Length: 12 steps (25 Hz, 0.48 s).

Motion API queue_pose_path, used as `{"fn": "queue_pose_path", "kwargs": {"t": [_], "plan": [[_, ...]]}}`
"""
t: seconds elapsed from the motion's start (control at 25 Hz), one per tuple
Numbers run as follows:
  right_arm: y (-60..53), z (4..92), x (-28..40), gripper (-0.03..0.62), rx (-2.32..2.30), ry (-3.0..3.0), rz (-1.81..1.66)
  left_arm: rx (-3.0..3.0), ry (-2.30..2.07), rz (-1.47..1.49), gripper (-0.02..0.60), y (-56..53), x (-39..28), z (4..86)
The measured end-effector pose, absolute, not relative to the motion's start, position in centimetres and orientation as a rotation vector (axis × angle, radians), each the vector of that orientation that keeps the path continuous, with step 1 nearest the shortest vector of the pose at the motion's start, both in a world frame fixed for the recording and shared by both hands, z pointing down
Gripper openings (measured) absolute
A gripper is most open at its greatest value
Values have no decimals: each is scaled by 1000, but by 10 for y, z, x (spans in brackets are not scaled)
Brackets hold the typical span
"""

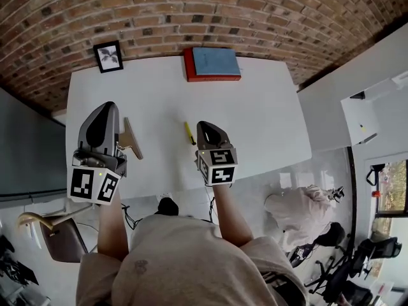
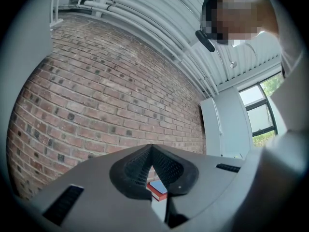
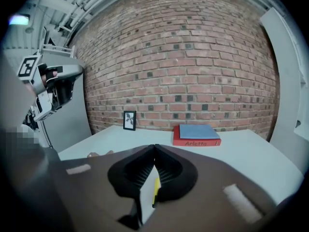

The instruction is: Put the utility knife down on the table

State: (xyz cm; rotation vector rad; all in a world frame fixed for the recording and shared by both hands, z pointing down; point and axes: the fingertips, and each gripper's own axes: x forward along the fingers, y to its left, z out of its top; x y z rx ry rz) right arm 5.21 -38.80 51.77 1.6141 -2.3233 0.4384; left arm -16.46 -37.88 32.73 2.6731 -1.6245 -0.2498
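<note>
The yellow utility knife (image 1: pixel 189 133) lies flat on the white table (image 1: pixel 268 120), just left of my right gripper (image 1: pixel 205 126). In the right gripper view the utility knife (image 3: pixel 156 190) shows as a yellow strip through the gap below the jaw tips. The right gripper (image 3: pixel 154 147) is shut, tips touching, with nothing between them. My left gripper (image 1: pixel 108 106) hovers over the table's left part. In its own view the left gripper (image 2: pixel 151 147) is also shut and empty, and it points up at the brick wall.
A red book with a blue one on top (image 1: pixel 212 63) lies at the table's far edge, and a small framed picture (image 1: pixel 108 56) stands at the far left corner. A tan object (image 1: pixel 131 139) rests beside the left gripper. A chair (image 1: pixel 57 231) stands lower left.
</note>
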Motion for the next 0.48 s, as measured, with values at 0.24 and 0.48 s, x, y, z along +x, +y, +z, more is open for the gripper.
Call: {"fn": "queue_pose_path", "kwargs": {"t": [0.24,0.48], "plan": [[-375,475,57,11,1642,-2400,353,2702,-1608,-268,5,-366,-152,316],[-363,436,68,11,1692,-2447,247,2729,-1593,-282,5,-355,-141,306]]}}
